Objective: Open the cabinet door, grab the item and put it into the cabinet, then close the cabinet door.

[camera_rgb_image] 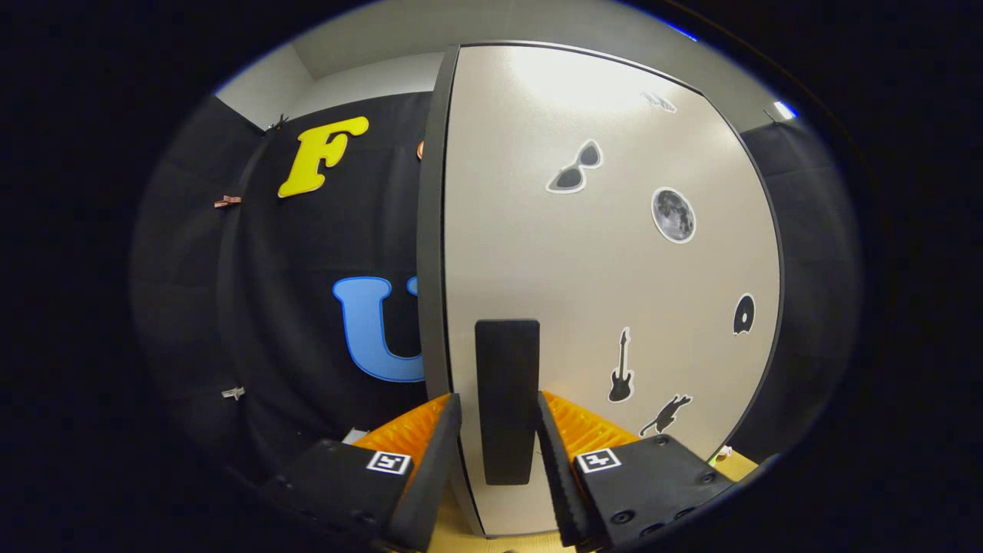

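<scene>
Claw (499,445): lower centre of the frame; fingers parted a moderate way, one on each side of the door handle, with thin slivers of gap showing on both sides; not seen pressing on it.
Finger blocks: each carries a small square black-and-white marker (388,462) on top, lower left and lower right of centre.
Handle (507,399): dark upright bar, rectangular, standing between the fingers in the lower centre; mounted on the door near its left edge.
Cabinet door (599,292): pale, slightly glossy panel with a dark rim, taking up the centre and right of the frame; its dark left edge (431,230) runs top to bottom just left of centre. Whether it sits fully closed cannot be told.
Stickers on door: sunglasses (574,167) upper centre; moon (673,215) to their lower right; dark disc (743,314) at right; guitar (620,366) and leaping cat (665,415) lower right.
Surface below: light wood top (741,463), bottom right of the frame.
Booth wall (307,322): black cloth, left half of the frame.
Item to be stowed: cannot tell where it is.
</scene>
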`<state>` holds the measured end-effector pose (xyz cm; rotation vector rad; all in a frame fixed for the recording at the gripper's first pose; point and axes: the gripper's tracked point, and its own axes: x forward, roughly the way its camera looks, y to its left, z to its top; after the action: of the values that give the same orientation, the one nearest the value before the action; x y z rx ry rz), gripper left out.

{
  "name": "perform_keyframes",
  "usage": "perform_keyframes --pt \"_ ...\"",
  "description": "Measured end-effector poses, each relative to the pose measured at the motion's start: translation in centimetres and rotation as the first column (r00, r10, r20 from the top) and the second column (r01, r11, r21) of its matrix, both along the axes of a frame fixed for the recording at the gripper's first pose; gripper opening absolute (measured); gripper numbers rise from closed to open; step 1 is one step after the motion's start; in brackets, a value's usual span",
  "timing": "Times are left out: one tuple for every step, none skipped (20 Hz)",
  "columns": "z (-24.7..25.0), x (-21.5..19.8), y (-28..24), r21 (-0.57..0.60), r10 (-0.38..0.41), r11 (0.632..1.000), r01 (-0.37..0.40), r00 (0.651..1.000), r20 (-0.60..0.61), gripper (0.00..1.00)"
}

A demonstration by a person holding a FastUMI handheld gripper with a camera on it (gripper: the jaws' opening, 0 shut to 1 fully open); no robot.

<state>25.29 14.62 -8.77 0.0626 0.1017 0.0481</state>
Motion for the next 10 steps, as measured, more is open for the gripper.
perform_keyframes --pt "0.3 0.0 0.1 0.013 -0.004 1.0 0.004 1.0 0.01 0.55" --pt "0.3 -0.4 -0.5 0.002 -0.024 1.0 0.024 1.0 0.008 0.48" --pt "1.2 -0.8 -0.4 0.008 -0.001 1.0 0.001 1.0 0.016 0.42" --pt "0.1 0.3 -0.3 -0.008 -0.003 1.0 0.003 1.0 0.009 0.36" --pt "0.2 0.1 -0.3 -0.008 0.005 1.0 -0.005 1.0 -0.001 0.29" --pt "0.1 -0.1 -0.3 -0.002 0.017 1.0 -0.017 1.0 -0.015 0.21" --pt "0.1 -0.2 -0.3 -0.006 0.025 1.0 -0.025 1.0 -0.015 0.22" --pt "0.1 -0.4 -0.3 -0.02 0.036 0.999 -0.036 0.999 -0.018 0.21" --pt "0.2 -0.7 -0.4 -0.023 0.044 0.999 -0.044 0.999 -0.02 0.21" --pt "0.3 -1.4 -0.4 -0.018 0.052 0.998 -0.053 0.998 -0.025 0.21"
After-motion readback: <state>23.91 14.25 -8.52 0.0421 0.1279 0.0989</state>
